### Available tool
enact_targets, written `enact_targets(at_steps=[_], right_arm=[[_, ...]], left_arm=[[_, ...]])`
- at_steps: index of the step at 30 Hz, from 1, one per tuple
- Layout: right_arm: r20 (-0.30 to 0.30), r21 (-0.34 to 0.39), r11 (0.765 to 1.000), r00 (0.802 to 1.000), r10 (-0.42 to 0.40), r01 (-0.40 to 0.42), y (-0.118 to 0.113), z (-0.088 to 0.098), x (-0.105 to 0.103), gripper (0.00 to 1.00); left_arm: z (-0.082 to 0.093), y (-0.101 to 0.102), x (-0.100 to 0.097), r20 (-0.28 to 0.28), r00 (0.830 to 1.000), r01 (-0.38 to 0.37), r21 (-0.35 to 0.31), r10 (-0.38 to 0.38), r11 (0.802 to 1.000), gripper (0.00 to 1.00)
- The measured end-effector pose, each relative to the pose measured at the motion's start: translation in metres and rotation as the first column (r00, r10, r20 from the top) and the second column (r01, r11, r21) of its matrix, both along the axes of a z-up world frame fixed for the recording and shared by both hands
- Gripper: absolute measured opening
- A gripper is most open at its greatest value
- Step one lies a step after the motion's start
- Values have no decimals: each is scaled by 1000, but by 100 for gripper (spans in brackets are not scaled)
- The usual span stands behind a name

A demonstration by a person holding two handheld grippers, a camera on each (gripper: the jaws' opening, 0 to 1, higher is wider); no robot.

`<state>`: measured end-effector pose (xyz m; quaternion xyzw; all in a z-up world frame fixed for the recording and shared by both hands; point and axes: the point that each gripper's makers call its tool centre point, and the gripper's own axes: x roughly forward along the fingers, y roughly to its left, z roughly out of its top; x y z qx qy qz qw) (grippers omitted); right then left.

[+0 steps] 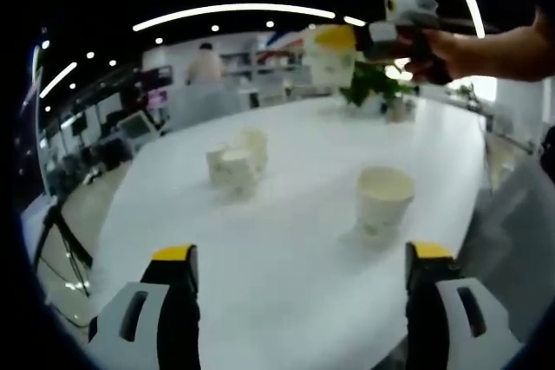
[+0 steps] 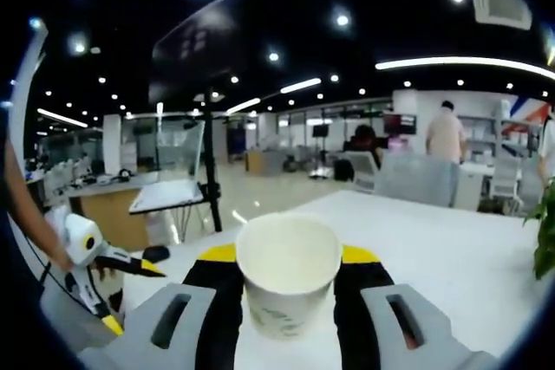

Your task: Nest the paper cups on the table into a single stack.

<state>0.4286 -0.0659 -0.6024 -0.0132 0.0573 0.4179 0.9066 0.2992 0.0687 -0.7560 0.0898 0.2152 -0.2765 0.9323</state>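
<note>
A white paper cup (image 2: 286,283) sits upright between the jaws of my right gripper (image 2: 288,259), which is shut on it and held high above the table. That same gripper (image 1: 347,39) with its cup (image 1: 329,58) comes in at the upper right of the left gripper view. On the white table (image 1: 286,266) a single cup (image 1: 384,199) stands upright to the right. A cluster of cups (image 1: 236,162) sits further off, left of centre. My left gripper (image 1: 303,257) hovers open over the near table edge, holding nothing. In the right gripper view it (image 2: 104,288) shows low at the left.
A potted plant (image 1: 375,86) stands at the table's far end, and its leaves (image 2: 545,236) reach in at the right edge. Office desks, chairs and a person (image 2: 447,132) are in the background. A tripod (image 1: 61,240) stands on the floor left of the table.
</note>
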Motion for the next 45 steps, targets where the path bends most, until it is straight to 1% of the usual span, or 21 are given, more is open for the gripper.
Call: enact_targets(at_steps=[5,19,23,32,37,45], right_arm=[[4,-9,1000,1000,16,-16,2,-3,-8,37],[17,15,998,998,55,-55,5,11,-33,37],[15,21,998,998,64,-64,5,11,-39,37],[4,12,996,996,91,-91,3,2,-55,37],[-8,34,994,995,99,-99,0,3,-62,37],[-6,22,992,992,124,-124,-1,-4,-83,37]], left_arm=[[0,-1,-1,-2,1000,4,3,-4,1000,98],[-1,-3,-2,-8,1000,10,2,-10,1000,98],[-2,-3,-2,-10,1000,13,3,-13,1000,98],[-2,-4,-3,-12,1000,16,5,-16,1000,98],[-3,-3,-3,-13,1000,14,6,-14,1000,98],[-2,-4,-3,-14,1000,14,7,-14,1000,97]])
